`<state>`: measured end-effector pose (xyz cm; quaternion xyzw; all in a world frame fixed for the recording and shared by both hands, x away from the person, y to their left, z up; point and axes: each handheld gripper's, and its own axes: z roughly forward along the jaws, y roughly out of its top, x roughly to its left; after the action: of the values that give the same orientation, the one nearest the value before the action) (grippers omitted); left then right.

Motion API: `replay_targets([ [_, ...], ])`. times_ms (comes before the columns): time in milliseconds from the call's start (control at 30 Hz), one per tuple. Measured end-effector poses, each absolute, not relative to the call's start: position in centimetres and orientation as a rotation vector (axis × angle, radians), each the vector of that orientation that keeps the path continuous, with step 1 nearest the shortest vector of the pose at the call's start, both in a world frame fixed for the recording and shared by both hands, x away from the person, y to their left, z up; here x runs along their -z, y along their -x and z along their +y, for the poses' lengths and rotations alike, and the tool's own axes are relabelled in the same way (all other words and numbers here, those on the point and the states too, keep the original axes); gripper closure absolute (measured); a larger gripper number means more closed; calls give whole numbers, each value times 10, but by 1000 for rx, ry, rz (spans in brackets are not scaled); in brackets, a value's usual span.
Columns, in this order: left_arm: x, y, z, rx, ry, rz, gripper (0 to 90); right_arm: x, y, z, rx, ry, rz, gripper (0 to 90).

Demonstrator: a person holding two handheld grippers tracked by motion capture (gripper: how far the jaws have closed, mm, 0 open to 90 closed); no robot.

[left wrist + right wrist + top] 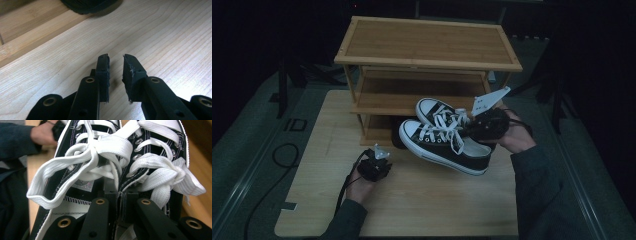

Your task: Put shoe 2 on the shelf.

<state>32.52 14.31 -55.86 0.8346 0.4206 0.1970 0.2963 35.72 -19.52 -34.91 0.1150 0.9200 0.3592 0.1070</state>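
Two shoes (447, 140) hang together off the bench (412, 200), pinched by the right gripper (484, 125) where their inner collars meet; in the right gripper view the jaws stand nearly closed on those two collar edges, with the laces (100, 152) spilling over above them; the pair sits in the air near the bench's far right part, just in front of the rack (427, 55), toes pointing left and toward the rack's lower shelves. The left gripper (374, 167) rests low near the bench's left edge, its jaws a narrow gap apart with nothing between them, only bare wood under them in the left gripper view.

The step in hand looks like carrying the pair to the rack; the middle shelf (412, 95) lies open behind the shoes, and something dark already sits on the bottom one, though I cannot tell what. The next move calls for keeping the pinch firm, since one grip bears both shoes; then turning them to line up with the shelf, sliding them in under the top board without catching a lace or a sole on the frame, and letting go only once both soles rest flat.
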Motion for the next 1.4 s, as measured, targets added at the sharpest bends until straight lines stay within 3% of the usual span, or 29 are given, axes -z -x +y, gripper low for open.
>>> replay_targets([
  [633,558,-325,145,-522,-2214,1119,753,342,-410,-171,-1048,-784,2470,855],
  [1200,558,-325,144,-522,-2221,1115,754,347,-414,-148,-988,-1024,2224,853],
  [1400,557,-324,144,-524,-2221,1111,753,344,-417,-150,-950,-994,2221,671],
])
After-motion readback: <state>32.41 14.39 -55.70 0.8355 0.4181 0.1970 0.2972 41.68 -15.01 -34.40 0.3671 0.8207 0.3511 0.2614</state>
